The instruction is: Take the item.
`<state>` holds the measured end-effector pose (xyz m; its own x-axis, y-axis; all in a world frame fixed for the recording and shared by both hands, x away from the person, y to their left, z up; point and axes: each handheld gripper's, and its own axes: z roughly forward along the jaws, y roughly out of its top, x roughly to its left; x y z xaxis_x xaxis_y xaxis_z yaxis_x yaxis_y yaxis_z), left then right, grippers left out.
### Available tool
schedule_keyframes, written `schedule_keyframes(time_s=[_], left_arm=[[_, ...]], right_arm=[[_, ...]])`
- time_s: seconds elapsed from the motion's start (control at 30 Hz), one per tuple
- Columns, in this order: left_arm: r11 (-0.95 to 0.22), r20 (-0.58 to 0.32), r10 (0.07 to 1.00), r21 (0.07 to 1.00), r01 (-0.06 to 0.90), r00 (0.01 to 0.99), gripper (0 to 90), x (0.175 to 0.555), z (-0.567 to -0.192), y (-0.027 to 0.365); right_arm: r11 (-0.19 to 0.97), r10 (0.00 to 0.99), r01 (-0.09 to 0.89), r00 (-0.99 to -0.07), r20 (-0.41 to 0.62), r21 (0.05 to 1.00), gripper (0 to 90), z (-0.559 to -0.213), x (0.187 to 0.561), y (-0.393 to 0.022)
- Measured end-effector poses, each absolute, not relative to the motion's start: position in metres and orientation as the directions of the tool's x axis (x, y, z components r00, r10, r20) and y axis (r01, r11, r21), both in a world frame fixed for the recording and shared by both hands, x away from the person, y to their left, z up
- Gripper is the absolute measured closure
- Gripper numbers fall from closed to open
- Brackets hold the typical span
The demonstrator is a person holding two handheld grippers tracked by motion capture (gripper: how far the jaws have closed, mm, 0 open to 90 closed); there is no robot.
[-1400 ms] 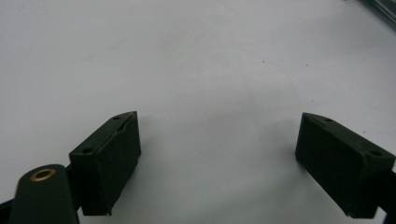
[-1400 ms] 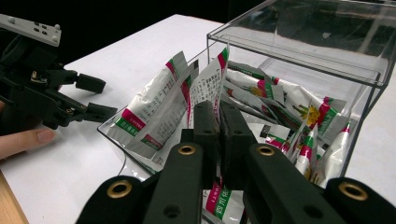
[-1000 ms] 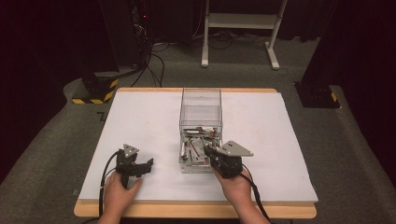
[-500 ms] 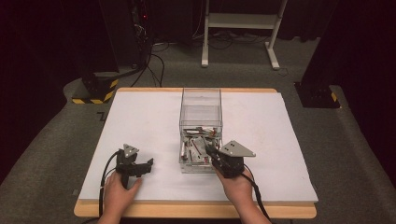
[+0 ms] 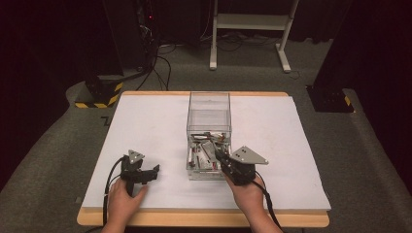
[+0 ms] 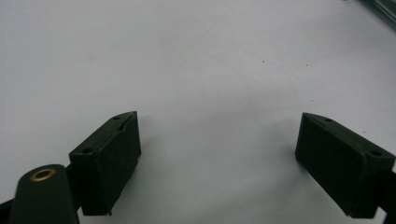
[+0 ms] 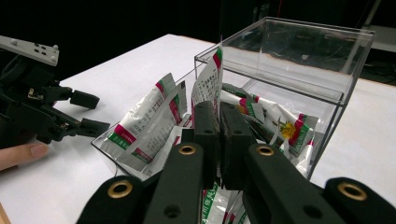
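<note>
Sachets (image 7: 149, 123) in clear box (image 5: 209, 104) mid-table (image 5: 145, 121), left gripper (image 5: 151, 173) left of it

A clear box (image 5: 209, 127) is seen mid-table, sachets (image 5: 204, 150) piled at its near end. The right gripper (image 5: 219, 156) is dipped among them. The left gripper (image 5: 154, 171) is rested near the white table's (image 5: 145, 126) front-left corner.

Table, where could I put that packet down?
The white table is bare left of the clear box, beyond the left gripper, and right of the box. Inside the box it is crowded with packets around the right gripper.
</note>
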<state>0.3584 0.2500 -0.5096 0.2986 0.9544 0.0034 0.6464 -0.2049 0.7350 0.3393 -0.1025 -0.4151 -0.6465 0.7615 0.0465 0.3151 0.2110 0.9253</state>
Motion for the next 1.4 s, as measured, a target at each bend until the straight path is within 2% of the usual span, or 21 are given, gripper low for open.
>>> schedule_keyframes(time_s=[1.4], left_arm=[[-0.204, 0.002, 0.955, 0.735, 0.646, 0.298, 14.3, 0.358, -0.51, 0.25]], right_arm=[[0.127, 0.788, 0.217, -0.615, 0.035, 0.968, 87.6, -0.4, 0.332, -0.122]])
